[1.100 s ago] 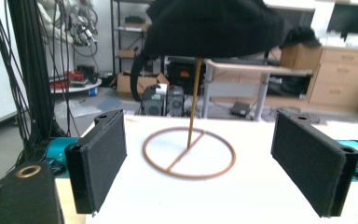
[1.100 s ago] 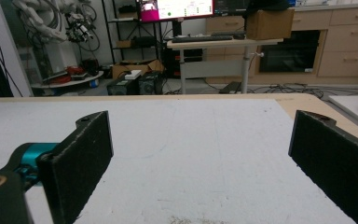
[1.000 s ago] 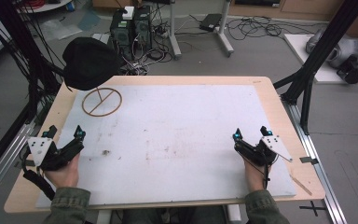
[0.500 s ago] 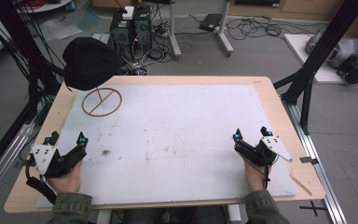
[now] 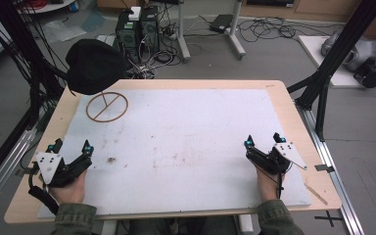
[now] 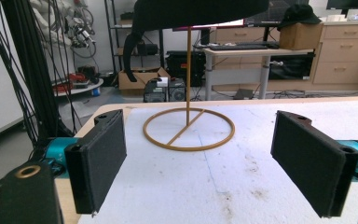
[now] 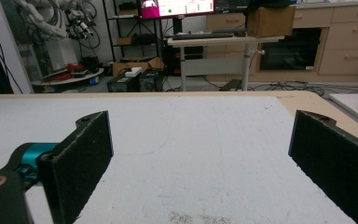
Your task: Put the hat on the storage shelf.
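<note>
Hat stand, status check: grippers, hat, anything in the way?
Left gripper open, facing stand. Right gripper open, empty. Hat on stand. Mat bare between.

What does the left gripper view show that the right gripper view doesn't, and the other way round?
Left gripper view: a black hat perched on a thin wooden stand with a ring-shaped foot, straight ahead. Right gripper view: a bare stretch of white sheet running to the table's wooden far corner. Shared: two black fingers spread wide with nothing between them, the stained white sheet under them, and a cluttered workshop behind.
</note>
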A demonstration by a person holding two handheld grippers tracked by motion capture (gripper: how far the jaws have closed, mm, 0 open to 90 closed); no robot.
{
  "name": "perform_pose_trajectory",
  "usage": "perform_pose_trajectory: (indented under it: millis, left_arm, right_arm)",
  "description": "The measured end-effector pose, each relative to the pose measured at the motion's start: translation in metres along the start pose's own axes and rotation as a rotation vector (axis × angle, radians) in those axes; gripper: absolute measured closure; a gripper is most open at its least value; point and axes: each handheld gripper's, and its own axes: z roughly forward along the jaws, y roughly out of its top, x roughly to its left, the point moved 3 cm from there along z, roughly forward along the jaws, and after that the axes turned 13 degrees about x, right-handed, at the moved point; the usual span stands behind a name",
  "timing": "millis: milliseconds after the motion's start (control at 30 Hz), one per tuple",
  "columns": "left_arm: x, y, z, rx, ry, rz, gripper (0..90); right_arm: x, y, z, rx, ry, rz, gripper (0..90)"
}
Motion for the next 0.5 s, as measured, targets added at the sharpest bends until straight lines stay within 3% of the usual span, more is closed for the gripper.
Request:
perform_pose_trajectory:
  millis: [500]
  left_arm:
    - [-0.0005,-0.0002,-0.0030,0.007,-0.013,-0.013,18.1]
  right_arm:
    - [-0.0014,-0.0037,-0.0084,0.002,0.002,0.007,5.4]
